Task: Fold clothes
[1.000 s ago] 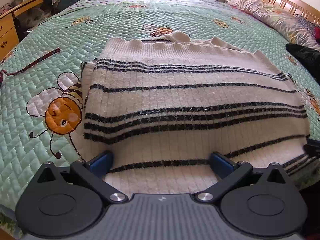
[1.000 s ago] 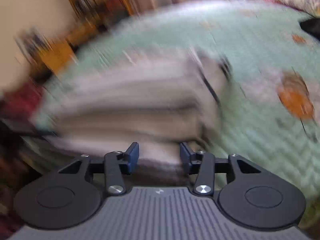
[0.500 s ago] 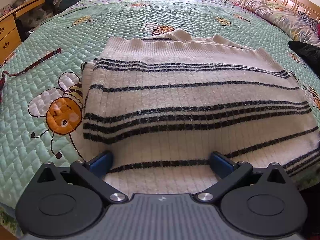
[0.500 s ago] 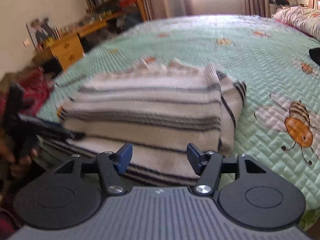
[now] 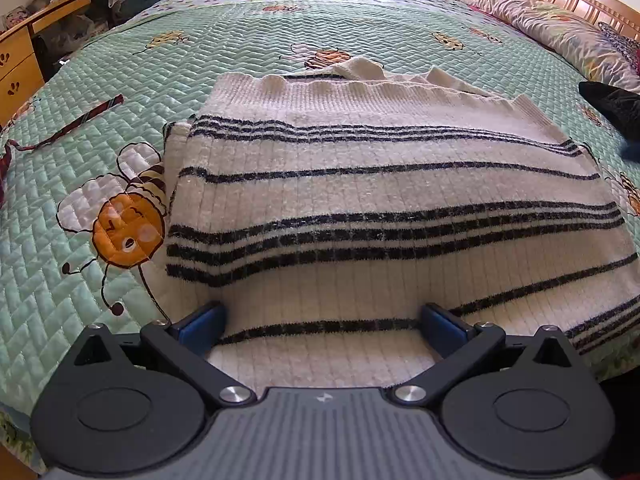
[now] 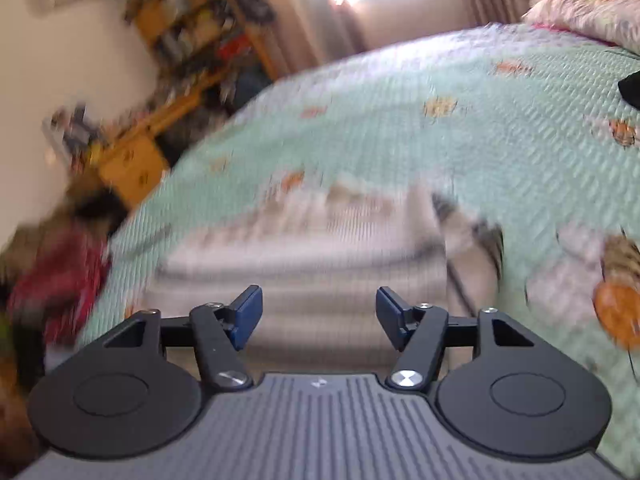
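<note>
I hold a two-finger gripper in each hand over a bed covered by a mint-green quilted bedspread [image 5: 248,60] printed with cartoon bees. On it, at the near edge, lies a folded cream ribbed-knit sweater with thin black stripes [image 5: 380,184]. Its long axis runs left to right across my left camera's view, the stripes running the same way, and its ribbed hem edge lies at the far side, towards the window. My left gripper [image 5: 320,320] sits low over the sweater's near fold, jaws spread wide, the blue pads standing on or just over the knit without pinching it. My right gripper [image 6: 319,316] is lifted above the sweater, which appears blurred below it; its jaws have just been opening and stand apart with nothing between them. A black garment [image 5: 612,106] lies at the right edge of the bed, a floral pillow [image 5: 560,36] beyond it. I can read no labels or writing.
</note>
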Demonstrator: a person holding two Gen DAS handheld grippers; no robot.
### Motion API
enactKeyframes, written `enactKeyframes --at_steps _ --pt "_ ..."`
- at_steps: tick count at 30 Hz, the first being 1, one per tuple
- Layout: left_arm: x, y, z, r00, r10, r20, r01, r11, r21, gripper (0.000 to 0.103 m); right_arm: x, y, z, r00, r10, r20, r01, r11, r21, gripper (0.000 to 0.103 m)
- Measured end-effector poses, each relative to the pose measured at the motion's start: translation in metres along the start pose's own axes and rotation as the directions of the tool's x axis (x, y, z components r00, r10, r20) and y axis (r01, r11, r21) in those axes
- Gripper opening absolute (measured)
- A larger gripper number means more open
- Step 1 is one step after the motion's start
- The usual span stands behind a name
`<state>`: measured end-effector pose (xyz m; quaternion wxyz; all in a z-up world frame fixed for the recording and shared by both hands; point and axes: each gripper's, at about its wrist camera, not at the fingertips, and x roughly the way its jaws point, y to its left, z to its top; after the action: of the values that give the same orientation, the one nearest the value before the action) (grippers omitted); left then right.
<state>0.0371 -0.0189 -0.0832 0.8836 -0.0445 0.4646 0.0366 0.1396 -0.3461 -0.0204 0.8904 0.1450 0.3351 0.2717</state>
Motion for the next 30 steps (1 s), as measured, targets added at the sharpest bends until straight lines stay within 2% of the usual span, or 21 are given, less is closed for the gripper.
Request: enactKeyframes --at_steps 2,3,4,5,6,7,8,9,12,14,16,17,18,21,24,26,30 --pt "0.0 0.001 0.0 1.0 -0.005 -0.001 0.005 1.0 0.003 0.103 0.03 -0.021 0.011 1.0 0.021 -0.02 -0.019 0.995 0.102 0.069" --pt "0.0 0.001 0.0 1.0 -0.007 -0.002 0.007 1.0 0.003 0.103 0.044 -0.037 0.009 0.999 -0.013 -0.036 0.018 0.989 0.144 0.069" --pt "0.0 0.002 0.0 1.0 -0.008 -0.003 0.008 1.0 0.003 0.103 0.058 -0.052 0.007 0.997 -0.056 -0.054 0.065 0.981 0.183 0.064" --pt "0.0 0.002 0.0 1.0 -0.009 -0.004 0.009 1.0 0.003 0.103 0.072 -0.068 0.004 0.993 -0.097 -0.073 0.111 0.969 0.221 0.034" --pt "0.0 0.002 0.0 1.0 -0.009 -0.004 0.009 1.0 0.004 0.103 0.073 -0.079 0.003 0.992 -0.106 -0.07 0.121 0.956 0.267 0.015" --pt "0.001 0.002 0.0 1.0 -0.009 -0.004 0.009 1.0 0.005 0.103 0.072 -0.088 0.001 0.992 -0.111 -0.063 0.125 0.942 0.313 0.0" --pt "0.001 0.002 0.0 1.0 -0.008 -0.005 0.008 1.0 0.006 0.103 0.072 -0.098 0.0 0.992 -0.115 -0.056 0.128 0.925 0.358 0.0" --pt "0.001 0.001 0.001 1.0 -0.006 -0.006 0.006 1.0 0.007 0.103 0.068 -0.095 0.003 0.992 -0.116 -0.045 0.124 0.928 0.352 0.0" --pt "0.002 -0.001 0.001 1.0 0.003 -0.007 -0.003 1.0 0.008 0.103 0.058 -0.077 0.014 0.994 -0.107 0.002 0.101 0.948 0.303 0.019" --pt "0.002 -0.001 0.0 1.0 0.006 -0.005 -0.006 1.0 0.01 0.103 0.055 -0.064 0.022 0.995 -0.088 0.053 0.072 0.964 0.258 0.047" --pt "0.002 -0.001 0.001 1.0 0.004 -0.007 -0.004 1.0 0.008 0.103 0.072 -0.067 0.028 0.994 -0.107 0.026 0.099 0.971 0.217 0.056" --pt "0.001 0.0 0.001 1.0 0.002 -0.009 -0.001 1.0 0.006 0.103 0.086 -0.072 0.027 0.986 -0.163 -0.034 0.167 0.97 0.177 0.055" --pt "0.001 0.0 0.001 1.0 -0.002 -0.011 0.002 1.0 0.005 0.103 0.102 -0.078 0.025 0.969 -0.229 -0.098 0.24 0.962 0.129 0.051" --pt "0.0 0.003 0.002 1.0 -0.014 -0.014 0.014 1.0 -0.003 0.103 0.096 -0.068 0.02 0.965 -0.254 -0.066 0.259 0.963 0.079 0.051" --pt "-0.002 0.003 0.004 1.0 -0.014 -0.012 0.014 1.0 -0.017 0.103 0.061 -0.036 0.008 0.983 -0.183 0.01 0.183 0.982 0.037 0.053" --pt "-0.006 0.002 0.006 1.0 -0.007 -0.009 0.007 1.0 -0.025 0.102 0.038 -0.014 -0.001 0.991 -0.128 0.044 0.128 0.992 0.0 0.058" --pt "-0.029 -0.002 0.011 0.998 -0.041 0.044 0.042 0.998 -0.036 0.102 0.003 0.017 -0.026 1.0 -0.014 0.013 0.015 0.999 -0.047 0.059"
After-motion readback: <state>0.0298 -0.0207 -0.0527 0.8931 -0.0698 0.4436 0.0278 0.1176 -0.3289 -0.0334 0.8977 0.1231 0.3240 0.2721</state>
